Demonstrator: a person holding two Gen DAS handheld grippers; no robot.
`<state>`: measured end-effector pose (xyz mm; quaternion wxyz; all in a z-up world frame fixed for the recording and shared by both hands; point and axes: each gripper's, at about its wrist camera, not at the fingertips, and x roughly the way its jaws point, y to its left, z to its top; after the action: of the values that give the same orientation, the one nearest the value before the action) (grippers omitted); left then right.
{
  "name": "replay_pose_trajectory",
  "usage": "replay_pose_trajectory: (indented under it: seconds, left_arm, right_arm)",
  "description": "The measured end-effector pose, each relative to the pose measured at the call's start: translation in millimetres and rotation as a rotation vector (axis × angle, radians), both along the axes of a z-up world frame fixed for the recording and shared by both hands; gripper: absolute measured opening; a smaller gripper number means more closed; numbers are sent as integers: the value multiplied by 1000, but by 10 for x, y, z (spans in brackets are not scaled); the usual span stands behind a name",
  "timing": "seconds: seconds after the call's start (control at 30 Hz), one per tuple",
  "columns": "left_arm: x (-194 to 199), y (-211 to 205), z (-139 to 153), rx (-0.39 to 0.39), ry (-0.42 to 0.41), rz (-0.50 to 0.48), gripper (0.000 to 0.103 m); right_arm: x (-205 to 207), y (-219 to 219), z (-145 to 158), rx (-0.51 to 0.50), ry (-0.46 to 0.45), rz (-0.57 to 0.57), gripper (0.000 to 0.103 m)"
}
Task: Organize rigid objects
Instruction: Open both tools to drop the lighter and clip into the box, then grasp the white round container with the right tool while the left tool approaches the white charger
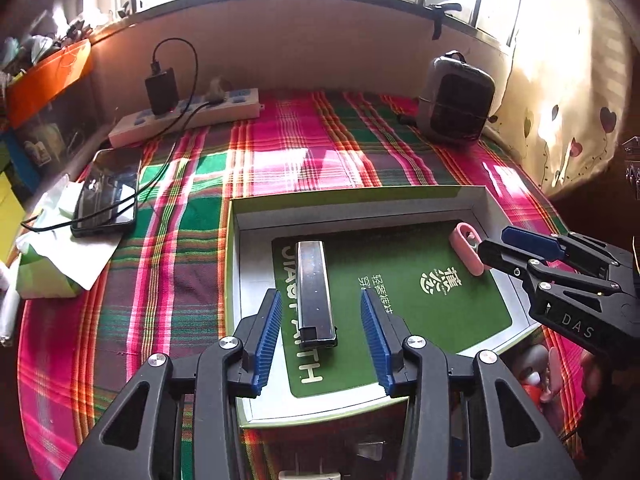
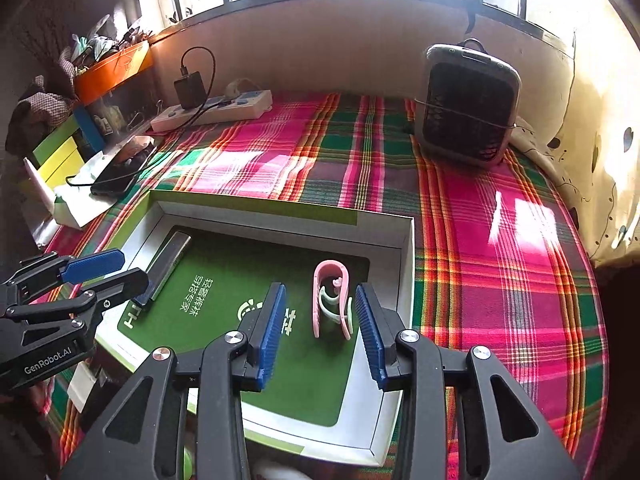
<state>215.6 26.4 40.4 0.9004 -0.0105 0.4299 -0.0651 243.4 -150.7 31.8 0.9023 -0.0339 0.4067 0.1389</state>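
Two objects (image 1: 316,292) (image 2: 332,300) loose between parted tools (image 1: 320,336) (image 2: 320,332)

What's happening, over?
Both grippers open, empty. Metal bar and pink clip lying in the box. Nothing blocking.

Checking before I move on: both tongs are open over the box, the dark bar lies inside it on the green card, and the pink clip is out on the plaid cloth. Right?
Not quite. The pink clip is inside the box too, on the green card, as the right wrist view shows. The rest holds: both tongs are open and the dark bar lies in the box.
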Motion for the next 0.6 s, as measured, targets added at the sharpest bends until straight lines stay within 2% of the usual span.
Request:
replay_pose_trajectory:
  seconds: [0.4, 0.6]
  left_arm:
    - [-556, 289, 122, -64, -42, 38, 44]
    - [-815, 483, 90, -84, -51, 75, 45]
  right_arm:
    - [-450, -115, 192, 35, -51, -30, 41]
    - [-756, -175, 182, 42, -52, -46, 41]
